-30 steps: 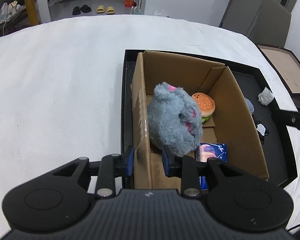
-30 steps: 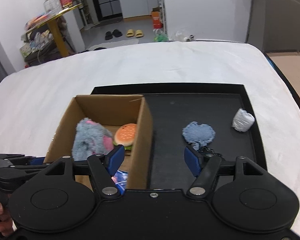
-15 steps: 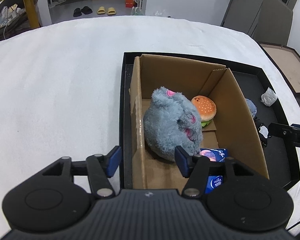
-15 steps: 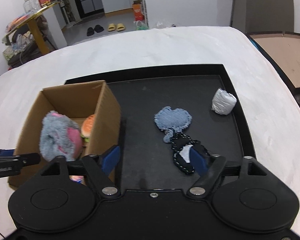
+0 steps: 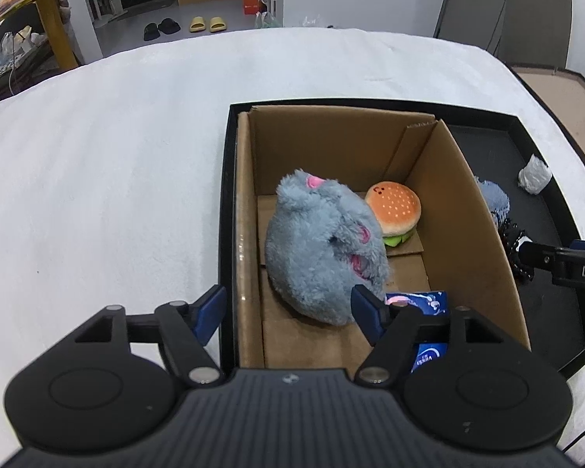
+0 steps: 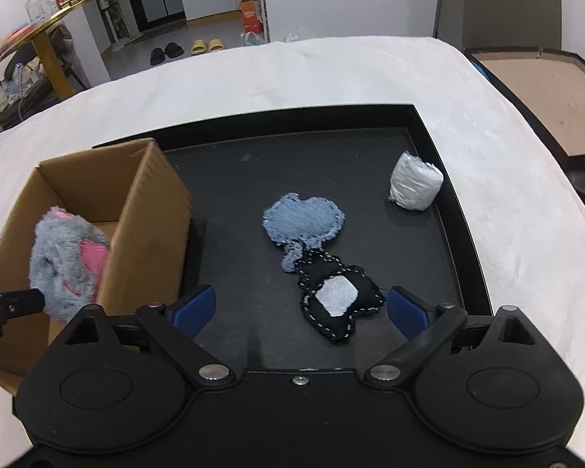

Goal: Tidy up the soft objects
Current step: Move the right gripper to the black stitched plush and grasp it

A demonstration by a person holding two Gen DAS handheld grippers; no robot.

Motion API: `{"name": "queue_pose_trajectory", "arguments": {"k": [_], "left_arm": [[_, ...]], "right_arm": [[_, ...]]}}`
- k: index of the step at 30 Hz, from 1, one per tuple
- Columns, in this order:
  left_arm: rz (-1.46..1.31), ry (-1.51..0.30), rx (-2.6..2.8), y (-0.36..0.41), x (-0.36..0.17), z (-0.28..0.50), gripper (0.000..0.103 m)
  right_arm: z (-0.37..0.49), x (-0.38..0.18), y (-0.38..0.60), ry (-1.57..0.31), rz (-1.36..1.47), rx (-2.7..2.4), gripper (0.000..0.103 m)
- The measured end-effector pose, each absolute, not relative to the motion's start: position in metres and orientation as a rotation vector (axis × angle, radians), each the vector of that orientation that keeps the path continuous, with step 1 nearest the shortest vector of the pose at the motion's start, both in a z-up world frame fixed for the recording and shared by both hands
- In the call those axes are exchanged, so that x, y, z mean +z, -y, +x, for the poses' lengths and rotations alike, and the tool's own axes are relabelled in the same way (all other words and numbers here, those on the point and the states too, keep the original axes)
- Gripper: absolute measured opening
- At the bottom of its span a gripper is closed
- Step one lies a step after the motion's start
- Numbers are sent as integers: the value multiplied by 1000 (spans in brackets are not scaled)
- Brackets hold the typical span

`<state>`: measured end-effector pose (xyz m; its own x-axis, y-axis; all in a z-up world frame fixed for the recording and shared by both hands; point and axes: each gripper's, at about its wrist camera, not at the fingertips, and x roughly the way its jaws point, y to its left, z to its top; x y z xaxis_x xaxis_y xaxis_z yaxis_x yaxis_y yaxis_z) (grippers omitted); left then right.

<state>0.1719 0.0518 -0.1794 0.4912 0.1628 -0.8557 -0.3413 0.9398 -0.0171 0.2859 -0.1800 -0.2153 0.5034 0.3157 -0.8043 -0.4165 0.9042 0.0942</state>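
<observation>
The white bed (image 6: 370,78) carries a black tray (image 6: 440,163) w/ a cardboard box (image 5: 479,234) at its left end.

Task looks roughly half done. In the box: grey plush (image 5: 323,249), burger plush (image 5: 394,208), blue packet (image 5: 429,304) at the near end. Loose on the tray floor: denim heart (image 6: 304,220), black patch cushion (image 6: 337,298) touching its lower tip, silver wad (image 6: 415,187) near the far right rim (soft or not, can't tell).

Left gripper (image 5: 288,312) is spreading its jaws astride the box's left wall, no grip on it. Right gripper (image 6: 300,308) is widening too; cushion sits between its jaws, pads not on it yet, prob. next pick.
</observation>
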Motion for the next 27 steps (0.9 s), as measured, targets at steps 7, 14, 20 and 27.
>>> {"name": "queue_pose_trajectory", "arguments": {"k": [7,14,20,27], "left_arm": [[-153,-1039,319,-41,-183,179,69],[-123,-1058,348,-34,-189,188,70],[-103,-1069,373,-31,-191,194,71],[-90,-1082,393,-28,-193,200,72]], "right_arm": [[297,-232,193,-968,-89,427,95],[306,-248,199,-987,-79,436,95],[313,-259,197,-1002,-90,449,95],[321,-266,199,-1006,-92,458,91]]}}
